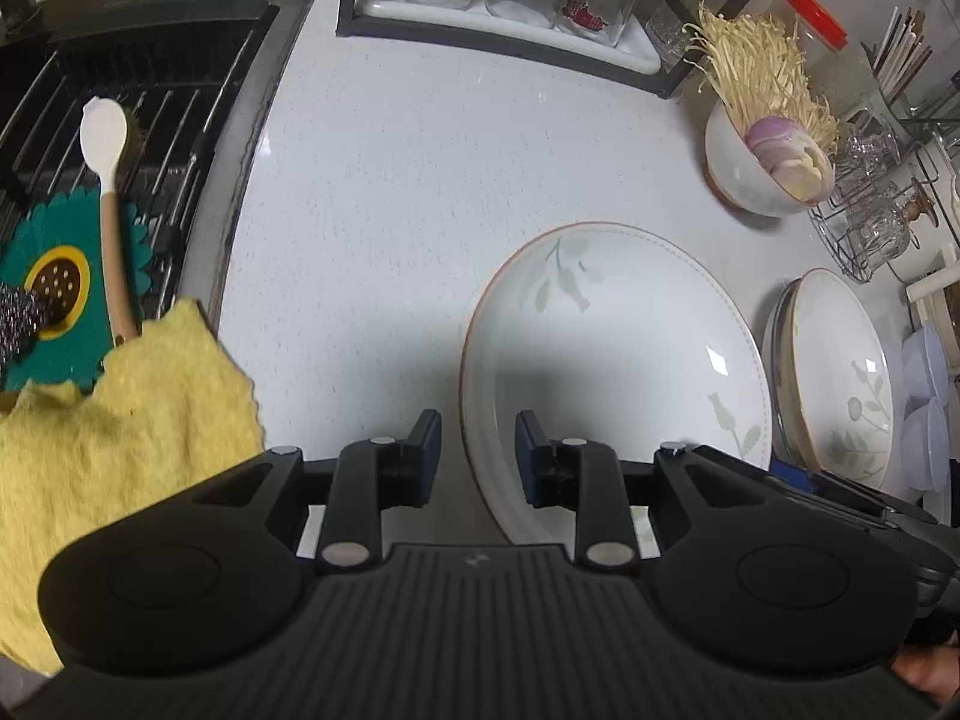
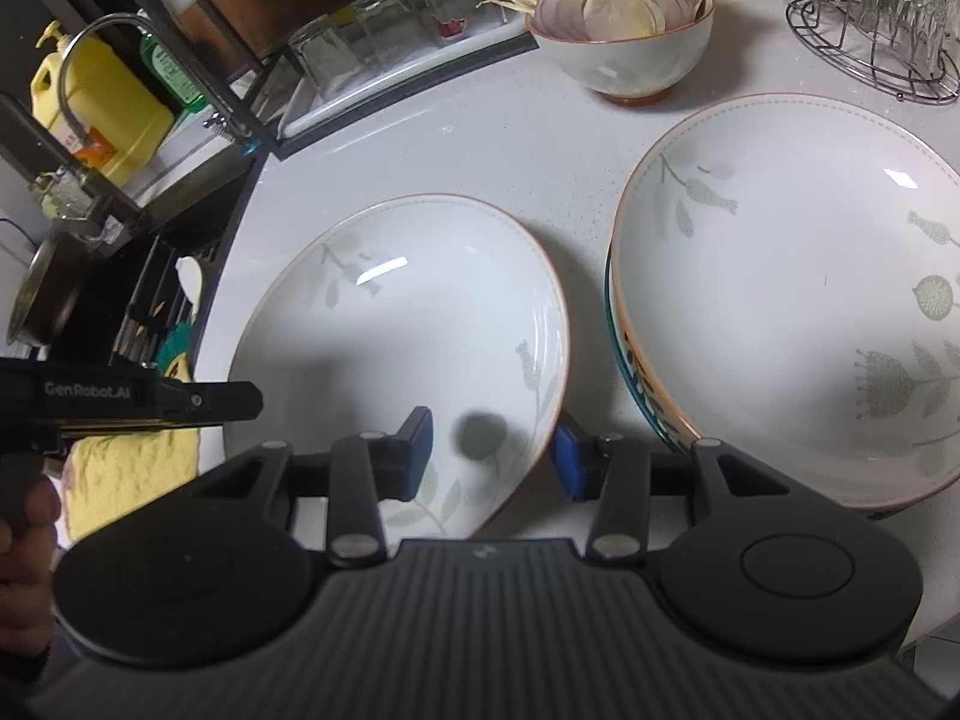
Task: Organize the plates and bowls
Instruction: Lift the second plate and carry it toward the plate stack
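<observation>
The left gripper (image 1: 478,456) is hanging over the near-left rim of the floral plate (image 1: 618,372), its jaws parted, one pad outside the rim and one over the dish, neither pressing on it. The right gripper (image 2: 492,456) is doing the same on the plate's opposite rim, jaws apart and straddling the edge with clear gaps; nothing is being gripped by either. The plate is sitting flat on the white desk (image 1: 390,210), just beside the stack of plates (image 2: 792,300) to its right. To my eye this is either a set-down just finished or a two-sided pickup lining up; the next move is calling for both pairs of pads to close squarely on the thin rim, or to back off cleanly without nudging it. Further out, a bowl of onion slices and noodles (image 1: 762,168) is standing near the back, a wire glass rack (image 2: 876,30) beyond, a yellow cloth (image 1: 120,420) draping the sink (image 1: 120,90) edge at left.
</observation>
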Demonstrator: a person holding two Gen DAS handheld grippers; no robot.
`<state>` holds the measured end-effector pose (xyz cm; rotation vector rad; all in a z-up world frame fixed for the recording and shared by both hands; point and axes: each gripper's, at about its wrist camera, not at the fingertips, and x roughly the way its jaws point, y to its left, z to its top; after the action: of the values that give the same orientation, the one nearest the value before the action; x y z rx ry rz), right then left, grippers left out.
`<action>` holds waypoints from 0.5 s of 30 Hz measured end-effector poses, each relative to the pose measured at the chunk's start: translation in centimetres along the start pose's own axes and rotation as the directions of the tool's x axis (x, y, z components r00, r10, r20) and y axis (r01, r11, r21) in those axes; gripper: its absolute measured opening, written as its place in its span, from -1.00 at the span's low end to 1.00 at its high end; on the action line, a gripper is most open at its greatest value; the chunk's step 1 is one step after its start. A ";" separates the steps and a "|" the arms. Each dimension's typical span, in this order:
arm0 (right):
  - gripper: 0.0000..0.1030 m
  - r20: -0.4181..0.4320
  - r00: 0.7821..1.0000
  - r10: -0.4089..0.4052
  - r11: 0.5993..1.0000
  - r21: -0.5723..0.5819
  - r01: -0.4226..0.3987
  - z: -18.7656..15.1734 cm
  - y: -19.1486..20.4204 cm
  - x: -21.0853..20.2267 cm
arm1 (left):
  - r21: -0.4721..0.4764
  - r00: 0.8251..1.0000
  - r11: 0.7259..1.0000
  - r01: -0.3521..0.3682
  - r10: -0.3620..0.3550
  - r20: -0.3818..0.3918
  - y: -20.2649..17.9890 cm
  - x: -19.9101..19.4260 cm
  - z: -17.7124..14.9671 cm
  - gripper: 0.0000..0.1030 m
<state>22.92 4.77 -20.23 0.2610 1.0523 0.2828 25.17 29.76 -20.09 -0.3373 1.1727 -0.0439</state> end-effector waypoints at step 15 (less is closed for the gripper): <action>-0.56 0.020 0.997 -0.080 0.995 0.056 0.079 0.2 1.0 1.3 | 0.093 0.999 0.995 0.045 -0.046 0.014 0.8 1.5 2.2 -0.56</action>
<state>23.56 6.13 -20.83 0.2709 1.0471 0.1787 27.64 30.76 -20.92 -0.2820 1.1430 -0.1344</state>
